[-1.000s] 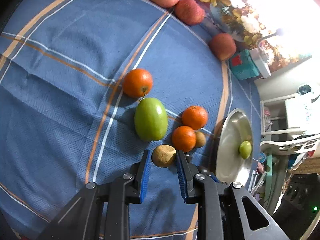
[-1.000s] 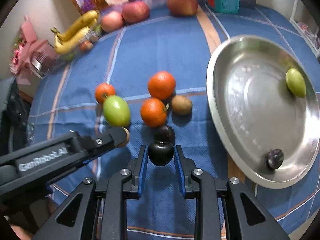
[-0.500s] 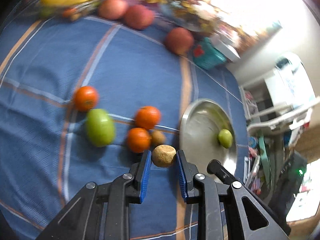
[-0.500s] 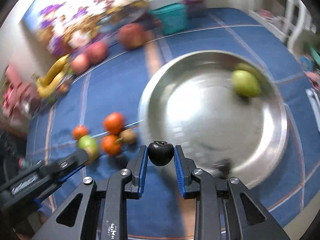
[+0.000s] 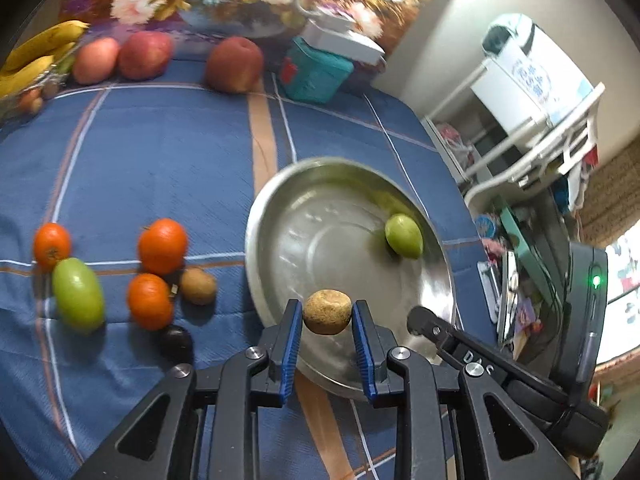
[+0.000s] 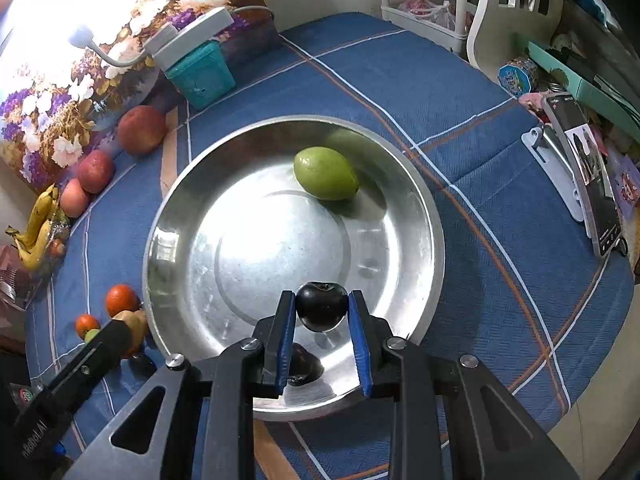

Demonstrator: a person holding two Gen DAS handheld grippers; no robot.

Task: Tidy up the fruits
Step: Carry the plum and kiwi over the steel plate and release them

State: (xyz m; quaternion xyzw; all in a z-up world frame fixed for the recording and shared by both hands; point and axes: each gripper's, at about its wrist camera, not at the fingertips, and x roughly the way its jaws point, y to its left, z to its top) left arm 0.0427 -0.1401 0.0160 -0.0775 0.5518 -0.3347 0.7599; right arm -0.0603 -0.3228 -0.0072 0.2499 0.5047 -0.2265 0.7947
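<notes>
The left gripper (image 5: 327, 314) grips a brown kiwi (image 5: 327, 311) over the near rim of the steel plate (image 5: 276, 216); the right gripper (image 6: 322, 312) clamps a dark plum (image 6: 321, 306) above the plate's near side. Both should lower close to the metal before opening, well apart from the green fruit (image 6: 325, 173), so nothing rolls.

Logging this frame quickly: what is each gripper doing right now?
Left gripper: closed on the rough brown round fruit.
Right gripper: closed on the glossy black round fruit.
</notes>
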